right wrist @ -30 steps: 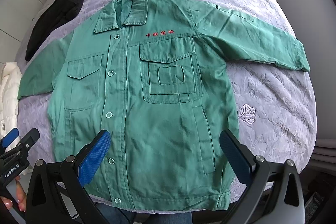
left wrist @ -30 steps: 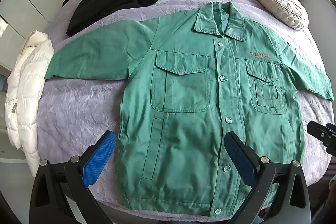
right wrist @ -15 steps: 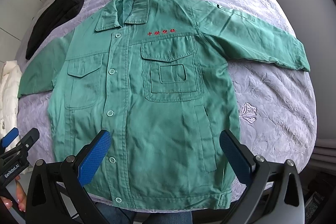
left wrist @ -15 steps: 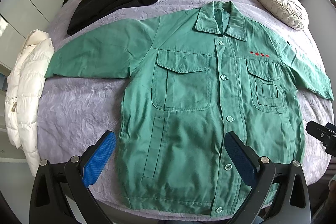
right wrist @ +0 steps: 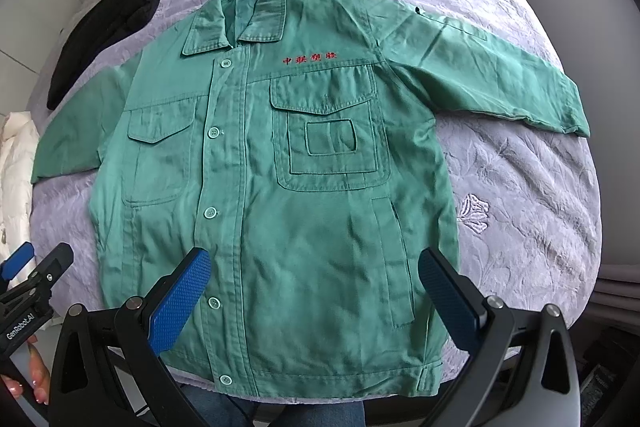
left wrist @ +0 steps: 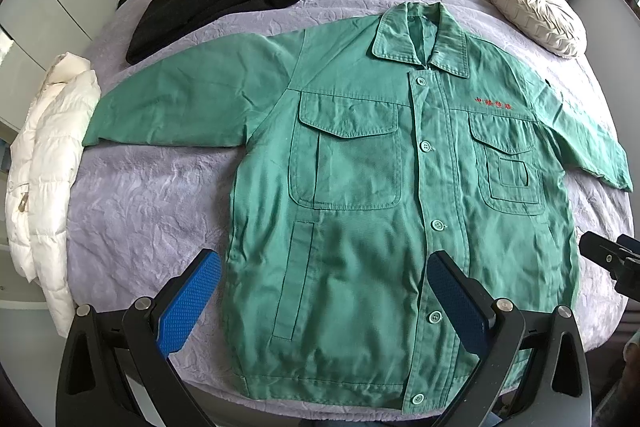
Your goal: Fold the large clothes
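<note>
- Green jacket [left wrist: 360, 211] lies flat, front up and buttoned, on the purple bed [left wrist: 152, 195], both sleeves spread out sideways.
- Left gripper [left wrist: 324, 301] hovers above the hem, jaws spread wide, holding nothing.
- Right gripper [right wrist: 316, 297] likewise, jaws released.

Soft, even daylight, faint shadows, sharp centre; strong fisheye bending and dark vignetted corners

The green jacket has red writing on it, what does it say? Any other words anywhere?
Red embroidered characters on the green jacket chest: four Chinese characters, too blurred to read for sure.
"GenRobot.AI" on the left gripper, in the right wrist view.
Nothing else readable.
</note>
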Available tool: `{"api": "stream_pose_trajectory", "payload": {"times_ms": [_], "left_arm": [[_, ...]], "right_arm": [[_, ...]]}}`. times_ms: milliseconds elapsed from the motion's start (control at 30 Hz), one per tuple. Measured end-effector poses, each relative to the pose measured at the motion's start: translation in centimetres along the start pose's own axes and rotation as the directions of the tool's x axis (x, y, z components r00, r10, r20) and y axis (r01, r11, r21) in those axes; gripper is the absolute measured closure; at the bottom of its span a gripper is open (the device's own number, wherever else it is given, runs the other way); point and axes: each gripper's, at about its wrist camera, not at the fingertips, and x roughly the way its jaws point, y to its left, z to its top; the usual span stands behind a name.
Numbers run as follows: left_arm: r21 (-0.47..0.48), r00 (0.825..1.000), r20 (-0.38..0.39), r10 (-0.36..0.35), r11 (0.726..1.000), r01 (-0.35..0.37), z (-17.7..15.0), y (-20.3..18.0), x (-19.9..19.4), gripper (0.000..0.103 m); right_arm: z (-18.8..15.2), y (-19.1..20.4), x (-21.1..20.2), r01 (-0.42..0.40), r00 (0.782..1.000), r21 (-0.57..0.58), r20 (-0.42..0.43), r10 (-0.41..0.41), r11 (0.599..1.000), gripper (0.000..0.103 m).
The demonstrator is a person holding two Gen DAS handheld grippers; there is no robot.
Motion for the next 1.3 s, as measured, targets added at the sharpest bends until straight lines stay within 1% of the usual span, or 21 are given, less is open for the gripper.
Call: {"api": "stream_pose_trajectory", "payload": {"times_ms": [67, 233, 367, 467, 567, 633, 700, 733, 800, 867, 933, 1000, 1100, 1200, 1233, 1300], "left_arm": [[-0.001, 1.0, -0.001, -0.004, 1.0, 0.004, -0.1, 0.1, 0.0, 0.0], [-0.026, 0.998, -0.019, -0.054, 0.998, 0.053, -0.4, 1.1, 1.0, 0.0], [-0.054, 0.997, -0.029, -0.072, 0.996, 0.07, -0.4, 3.0, 2.2, 0.0], [-0.081, 0.996, -0.029, -0.089, 0.993, 0.086, -0.2, 5.0, 3.3, 0.0], [-0.127, 0.992, -0.023, -0.126, 0.984, 0.122, 0.5, 8.0, 5.0, 0.0], [-0.164, 0.988, 0.002, -0.152, 0.975, 0.15, 1.1, 10.3, 6.1, 0.0], [-0.197, 0.988, 0.038, -0.149, 0.968, 0.154, 1.8, 12.8, 7.1, 0.0], [-0.221, 0.988, 0.062, -0.142, 0.963, 0.152, 2.4, 14.6, 7.7, 0.0], [-0.28, 0.988, 0.098, -0.117, 0.95, 0.14, 3.4, 18.1, 8.9, 0.0], [-0.358, 0.986, 0.141, -0.089, 0.924, 0.135, 4.5, 22.4, 10.4, 0.0], [-0.412, 0.985, 0.162, -0.061, 0.903, 0.124, 5.6, 25.8, 12.0, 0.0], [-0.458, 0.983, 0.182, -0.026, 0.882, 0.109, 6.8, 29.0, 13.6, 0.0], [-0.51, 0.978, 0.209, 0.017, 0.855, 0.095, 8.6, 33.1, 16.5, 0.0], [-0.56, 0.978, 0.201, 0.047, 0.825, 0.075, 10.2, 36.4, 19.5, 0.0], [-0.582, 0.979, 0.196, 0.062, 0.81, 0.065, 10.5, 37.3, 20.4, 0.0], [-0.617, 0.974, 0.212, 0.077, 0.784, 0.072, 10.8, 38.6, 21.2, 0.02]], "right_arm": [[-0.1, 0.1, 0.1, -0.001, 1.0, -0.002, -0.003, 0.001, 1.0, 0.0], [0.2, 0.9, 0.4, 0.008, 1.0, -0.017, -0.01, -0.008, 1.0, 0.0], [0.4, 2.4, 1.0, 0.027, 0.999, -0.049, -0.023, -0.029, 0.998, 0.0], [0.6, 4.2, 1.6, 0.007, 0.999, -0.064, -0.038, -0.01, 0.998, 0.0], [0.9, 6.3, 2.3, -0.054, 0.998, -0.081, -0.043, 0.05, 0.995, 0.0], [1.0, 8.0, 2.6, -0.103, 0.994, -0.093, -0.034, 0.1, 0.99, 0.0], [1.1, 9.8, 3.1, -0.168, 0.986, -0.098, -0.019, 0.167, 0.981, 0.0], [1.2, 10.9, 3.5, -0.213, 0.977, -0.111, -0.015, 0.213, 0.971, 0.0], [1.2, 13.0, 4.4, -0.278, 0.96, -0.136, -0.035, 0.276, 0.951, 0.0], [1.1, 15.1, 5.3, -0.336, 0.942, -0.163, -0.062, 0.33, 0.928, 0.0], [1.0, 17.6, 6.9, -0.366, 0.929, -0.205, -0.136, 0.344, 0.908, 0.0], [0.8, 19.4, 8.4, -0.364, 0.928, -0.237, -0.18, 0.327, 0.901, 0.0], [0.7, 21.1, 10.2, -0.344, 0.934, -0.269, -0.2, 0.297, 0.9, 0.0], [0.5, 21.9, 12.1, -0.334, 0.935, -0.273, -0.217, 0.28, 0.902, 0.0], [0.5, 21.9, 12.7, -0.329, 0.935, -0.268, -0.228, 0.272, 0.906, 0.0], [0.5, 22.1, 13.7, -0.322, 0.933, -0.253, -0.245, 0.262, 0.912, 0.0]]}}
